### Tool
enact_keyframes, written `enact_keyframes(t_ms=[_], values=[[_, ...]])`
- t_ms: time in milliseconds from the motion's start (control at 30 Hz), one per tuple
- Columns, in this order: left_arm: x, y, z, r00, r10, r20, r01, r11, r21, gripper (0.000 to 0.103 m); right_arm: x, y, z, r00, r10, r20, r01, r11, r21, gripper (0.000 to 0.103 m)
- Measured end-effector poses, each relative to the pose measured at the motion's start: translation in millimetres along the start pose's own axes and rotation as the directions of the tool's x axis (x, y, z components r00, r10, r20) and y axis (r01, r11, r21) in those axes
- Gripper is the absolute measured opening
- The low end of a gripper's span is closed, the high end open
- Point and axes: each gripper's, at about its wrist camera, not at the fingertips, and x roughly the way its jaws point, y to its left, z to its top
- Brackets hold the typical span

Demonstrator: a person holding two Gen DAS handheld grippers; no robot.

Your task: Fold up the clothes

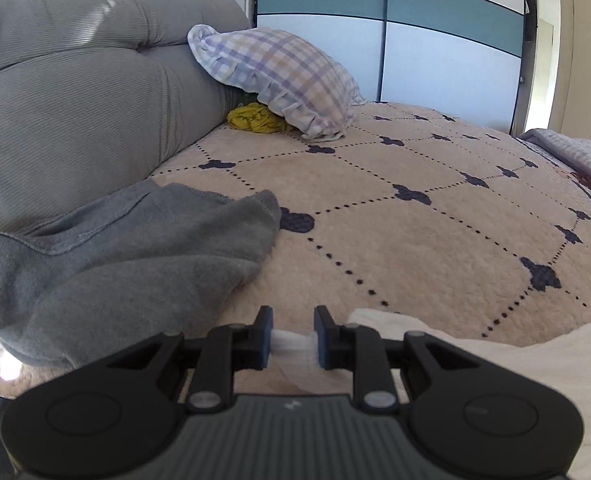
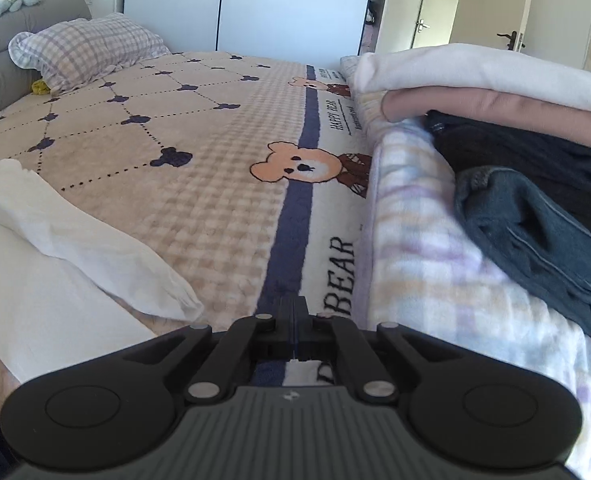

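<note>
- Pinching a bunched edge of the white garment (image 1: 435, 344) between its blue pads, the left gripper (image 1: 293, 338) stands narrowed on the cloth, low over the near edge of the bed (image 1: 415, 216).
- The right gripper (image 2: 294, 320) is fully closed with its fingers pressed together; no cloth shows between them, and it sits above the blue stripe and bear print of the blanket.
- The white garment lies spread along the near left of the bed in the right wrist view, one sleeve-like part angled out toward the middle; it looks flat but not yet folded over, so its folding seems barely begun.
- A grey sweatshirt (image 1: 135, 248) lies crumpled beside the grey headboard cushion (image 1: 75, 100), apparently still waiting its turn.
- A stack at the right, a white layer (image 2: 475, 68) over a pink one (image 2: 495, 110), looks already folded (a fair sign some work is finished).
- Below that stack, dark clothes (image 2: 535, 168) and a blue-grey piece (image 2: 535, 236) rest loosely on a checked quilt (image 2: 415, 240); whether they are finished cannot be told.
- No basket, box or other container is visible; everything rests directly on the bed.
</note>
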Motion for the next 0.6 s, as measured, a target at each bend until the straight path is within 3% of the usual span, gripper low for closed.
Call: enact_keyframes(t_ms=[100,200,367,600], values=[[0,4,-7,0.998,-0.063,0.000,0.063,0.998,0.001,0.023,-9,-2,-18,0.999,0.029,-0.015,-0.028,0.999,0.029,0.000],[0,-3,-16,0.998,-0.057,-0.021,0.058,0.997,0.044,0.023,-9,9,-26,0.994,0.098,-0.042,-0.098,0.995,0.023,0.001],[-3,7,-20,0.997,-0.072,-0.020,0.072,0.997,-0.017,0.025,7,44,-4,0.984,0.174,-0.039,-0.175,0.985,-0.004,0.009],[-7,8,-20,0.998,-0.062,-0.022,0.063,0.998,0.010,0.026,50,87,27,0.964,0.240,-0.113,-0.236,0.971,0.042,0.019]])
